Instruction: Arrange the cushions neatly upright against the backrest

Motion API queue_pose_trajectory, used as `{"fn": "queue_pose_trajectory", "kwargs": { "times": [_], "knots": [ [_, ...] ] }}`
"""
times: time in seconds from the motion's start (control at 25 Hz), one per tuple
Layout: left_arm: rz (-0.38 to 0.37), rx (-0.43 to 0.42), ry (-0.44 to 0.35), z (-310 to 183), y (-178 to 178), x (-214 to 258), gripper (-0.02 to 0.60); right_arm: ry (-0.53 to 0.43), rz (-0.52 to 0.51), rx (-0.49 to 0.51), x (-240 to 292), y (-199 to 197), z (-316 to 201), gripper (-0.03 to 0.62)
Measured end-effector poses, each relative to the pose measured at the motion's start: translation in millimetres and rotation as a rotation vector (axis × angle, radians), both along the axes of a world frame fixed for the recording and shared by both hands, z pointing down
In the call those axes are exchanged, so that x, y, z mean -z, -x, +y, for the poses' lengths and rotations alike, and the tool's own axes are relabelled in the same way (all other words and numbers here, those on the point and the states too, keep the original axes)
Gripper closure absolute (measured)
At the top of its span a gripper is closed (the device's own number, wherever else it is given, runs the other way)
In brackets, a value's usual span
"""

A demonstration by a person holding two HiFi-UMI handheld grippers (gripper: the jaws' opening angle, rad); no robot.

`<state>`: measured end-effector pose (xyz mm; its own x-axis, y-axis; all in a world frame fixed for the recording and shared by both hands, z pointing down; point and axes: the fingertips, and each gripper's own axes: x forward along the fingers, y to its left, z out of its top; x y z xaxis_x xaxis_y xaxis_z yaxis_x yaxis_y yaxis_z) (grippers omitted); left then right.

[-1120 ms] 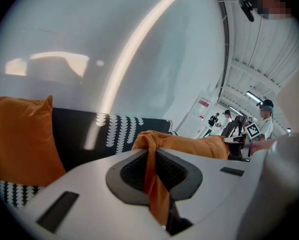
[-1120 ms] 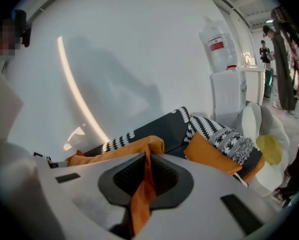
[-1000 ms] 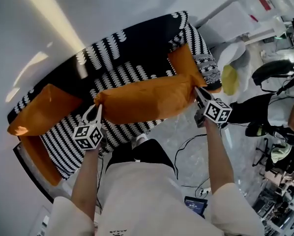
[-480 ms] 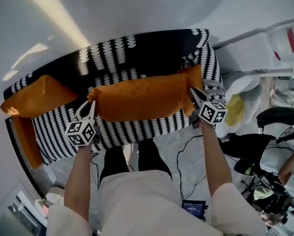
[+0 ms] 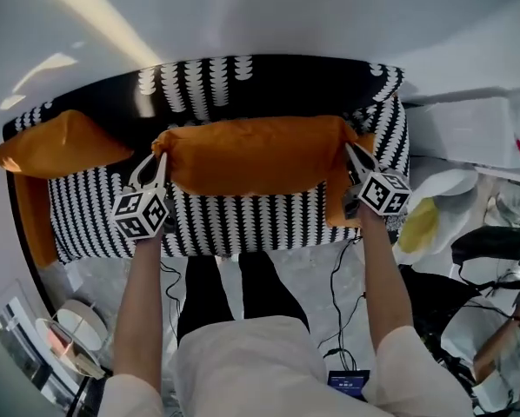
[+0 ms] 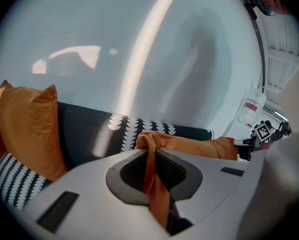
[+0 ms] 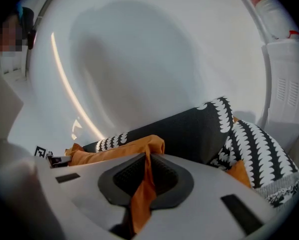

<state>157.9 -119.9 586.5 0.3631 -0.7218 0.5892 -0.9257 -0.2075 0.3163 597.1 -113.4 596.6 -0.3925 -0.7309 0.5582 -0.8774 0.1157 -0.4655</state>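
Note:
A long orange cushion (image 5: 256, 155) hangs stretched between my two grippers, level over the black-and-white sofa seat (image 5: 243, 220) and in front of the dark backrest (image 5: 269, 85). My left gripper (image 5: 160, 162) is shut on the cushion's left corner, and the orange fabric is pinched between its pads (image 6: 152, 159). At the other end my right gripper (image 5: 352, 153) is shut on the right corner (image 7: 146, 166). A second orange cushion (image 5: 56, 146) leans upright at the sofa's left end. A third orange cushion (image 5: 338, 202) sits by the right armrest, partly hidden.
An orange piece (image 5: 38, 224) lies along the sofa's left armrest. Cables (image 5: 338, 268) trail over the floor by the person's legs. A white bag with something yellow (image 5: 421, 224) lies to the right of the sofa. A round white object (image 5: 77, 320) sits at lower left.
Both grippers have carried the long cushion forward and down toward the sofa. It has swung from slanted to level in front of the backrest. Both grips are unchanged.

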Motion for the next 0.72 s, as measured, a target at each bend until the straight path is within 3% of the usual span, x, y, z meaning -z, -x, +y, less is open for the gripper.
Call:
{"fn": "queue_pose_trajectory", "kwargs": {
  "times": [0.32, 0.72],
  "knots": [
    [0.002, 0.099, -0.059, -29.6, 8.0, 1.8, 0.535, -0.044, -0.017, 0.058, 1.3, 5.9, -42.5, 0.554],
    [-0.034, 0.062, -0.041, -65.5, 17.6, -24.7, 0.534, -0.053, -0.023, 0.033, -18.6, 13.8, -77.8, 0.553]
  ]
}}
